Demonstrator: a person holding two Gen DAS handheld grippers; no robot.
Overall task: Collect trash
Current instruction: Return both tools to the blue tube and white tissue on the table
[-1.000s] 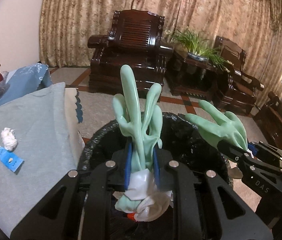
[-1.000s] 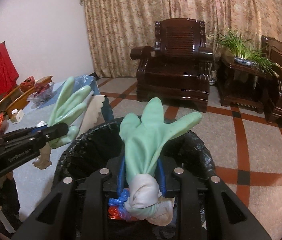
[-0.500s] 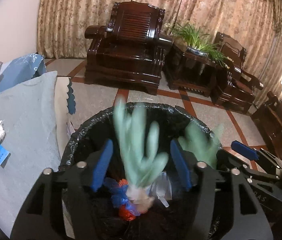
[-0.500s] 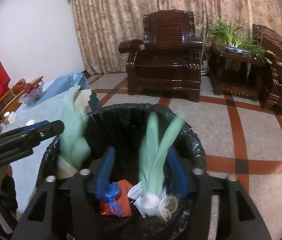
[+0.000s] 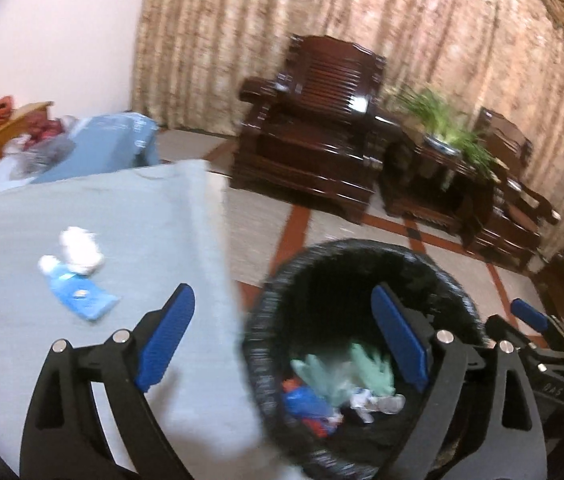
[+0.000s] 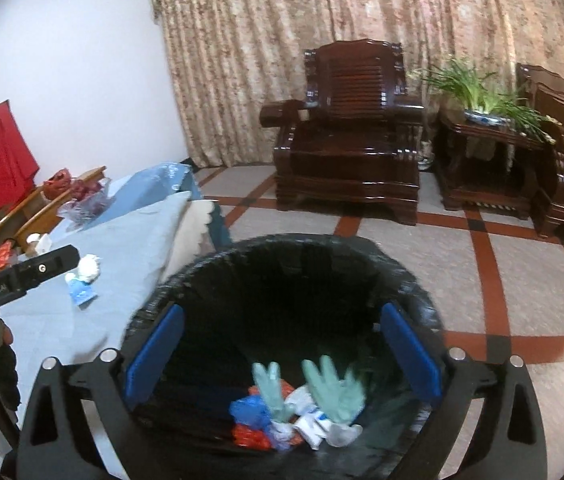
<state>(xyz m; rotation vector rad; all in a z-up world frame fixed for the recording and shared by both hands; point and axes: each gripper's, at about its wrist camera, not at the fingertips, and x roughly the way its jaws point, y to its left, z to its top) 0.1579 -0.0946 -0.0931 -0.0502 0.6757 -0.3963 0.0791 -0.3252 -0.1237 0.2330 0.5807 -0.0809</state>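
Observation:
A black-lined trash bin (image 6: 282,248) stands on the floor by the table; it also shows in the left wrist view (image 5: 361,252). Two green rubber gloves (image 6: 335,390) lie inside it on other rubbish, also seen in the left wrist view (image 5: 369,372). My right gripper (image 6: 282,354) is open and empty over the bin. My left gripper (image 5: 282,336) is open and empty, straddling the table edge and the bin's rim. A crumpled white tissue (image 5: 80,248) and a blue tube (image 5: 82,296) lie on the grey-blue tablecloth (image 5: 22,340); both show small in the right wrist view (image 6: 82,280).
Dark wooden armchairs (image 6: 349,148) and a side table with a green plant (image 6: 481,100) stand along the curtain. Red bags and clutter (image 6: 70,188) sit at the table's far end. A tiled floor (image 6: 521,280) lies to the right of the bin.
Both grippers opened and let go of the green gloves, which dropped into the bin. My left gripper has swung left toward the table.

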